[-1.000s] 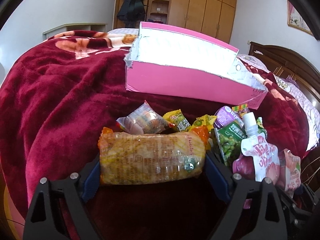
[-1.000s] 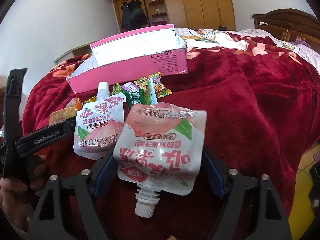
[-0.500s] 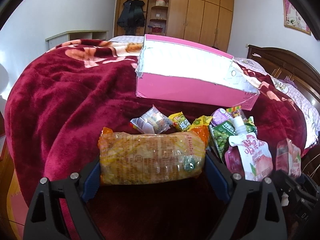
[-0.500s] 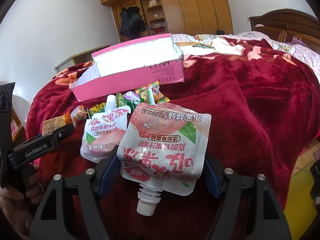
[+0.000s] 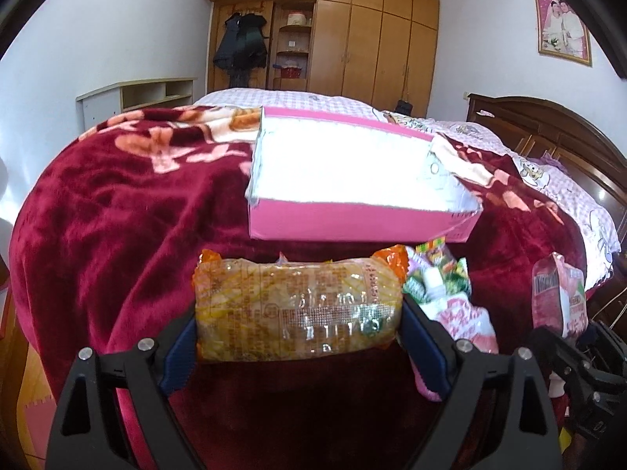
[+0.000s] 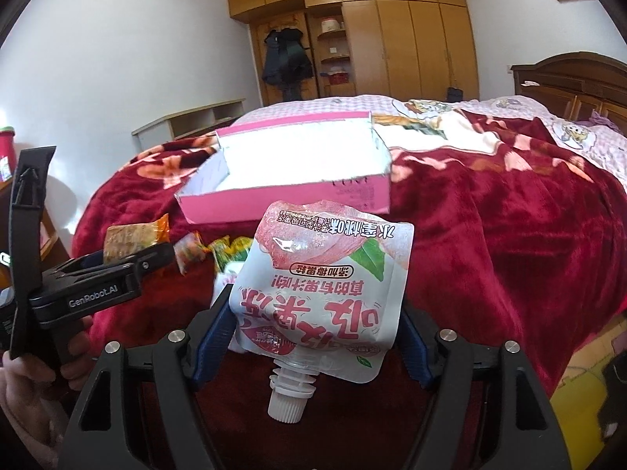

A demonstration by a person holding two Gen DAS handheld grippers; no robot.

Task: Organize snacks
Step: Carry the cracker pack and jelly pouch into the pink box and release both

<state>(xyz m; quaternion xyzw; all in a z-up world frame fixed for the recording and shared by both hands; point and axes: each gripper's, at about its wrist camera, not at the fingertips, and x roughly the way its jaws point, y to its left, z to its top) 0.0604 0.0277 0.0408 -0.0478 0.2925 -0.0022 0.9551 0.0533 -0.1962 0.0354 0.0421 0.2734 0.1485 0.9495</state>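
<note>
**Both grippers loaded, short of the pink box**

I see left gripper (image 5: 298,337) clamped wide on one orange noodle pack (image 5: 298,309). Right gripper (image 6: 313,337) pinches one peach jelly pouch (image 6: 325,286), spout down. One pink box (image 5: 352,192) sits on the bed (image 5: 117,215); second pouch (image 5: 462,317) and small loose snacks (image 6: 211,250) lie just before it.

Red blanket (image 5: 117,215) covers bed; wooden wardrobe (image 5: 372,39) behind.

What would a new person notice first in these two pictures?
Each gripper holds a snack up close to its camera: the left gripper clamps an orange noodle packet, and the right gripper clamps a peach jelly pouch with its spout down. Beyond them, an open pink box sits on the red blanket.
</note>
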